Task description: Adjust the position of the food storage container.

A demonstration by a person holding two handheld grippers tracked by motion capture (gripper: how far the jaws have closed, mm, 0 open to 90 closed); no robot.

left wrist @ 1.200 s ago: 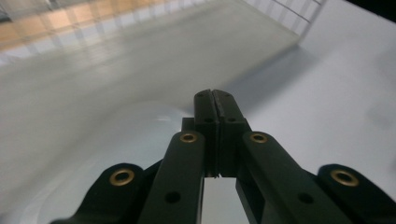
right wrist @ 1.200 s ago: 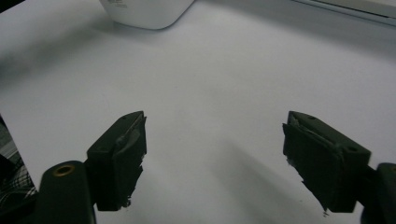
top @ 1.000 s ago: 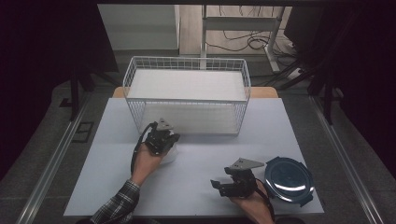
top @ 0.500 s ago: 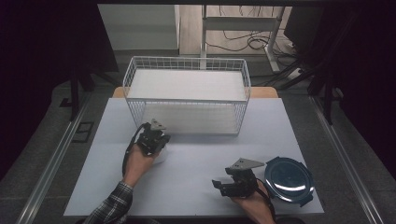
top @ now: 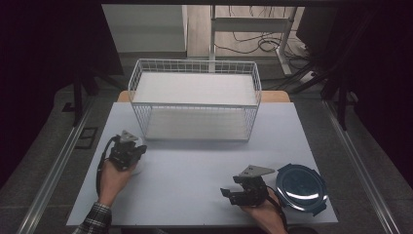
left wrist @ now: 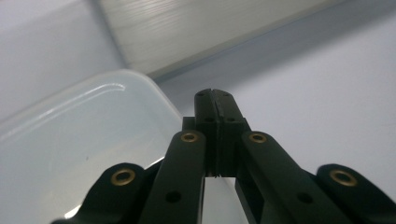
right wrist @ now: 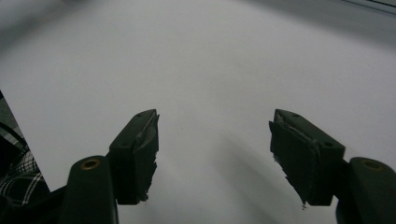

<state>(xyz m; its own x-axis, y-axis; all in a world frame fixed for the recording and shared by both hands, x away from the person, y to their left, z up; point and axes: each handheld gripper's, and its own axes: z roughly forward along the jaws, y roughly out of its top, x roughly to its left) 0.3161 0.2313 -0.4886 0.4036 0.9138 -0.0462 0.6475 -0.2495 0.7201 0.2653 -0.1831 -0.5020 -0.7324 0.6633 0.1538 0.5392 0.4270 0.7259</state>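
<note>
Translucent container (left wrist: 70, 154) beside left tool (left wrist: 215, 100), jaws closed, empty; right tool (right wrist: 214, 140) parted, closing, empty.

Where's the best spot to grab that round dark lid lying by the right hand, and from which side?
Probably the rim of the round dark lid on its near left edge, beside the right hand-held gripper. It lies flat on the table, so only the thin rim and the small tabs around it offer a pinch. Come in low from the left, one jaw over the rim, one under.
</note>
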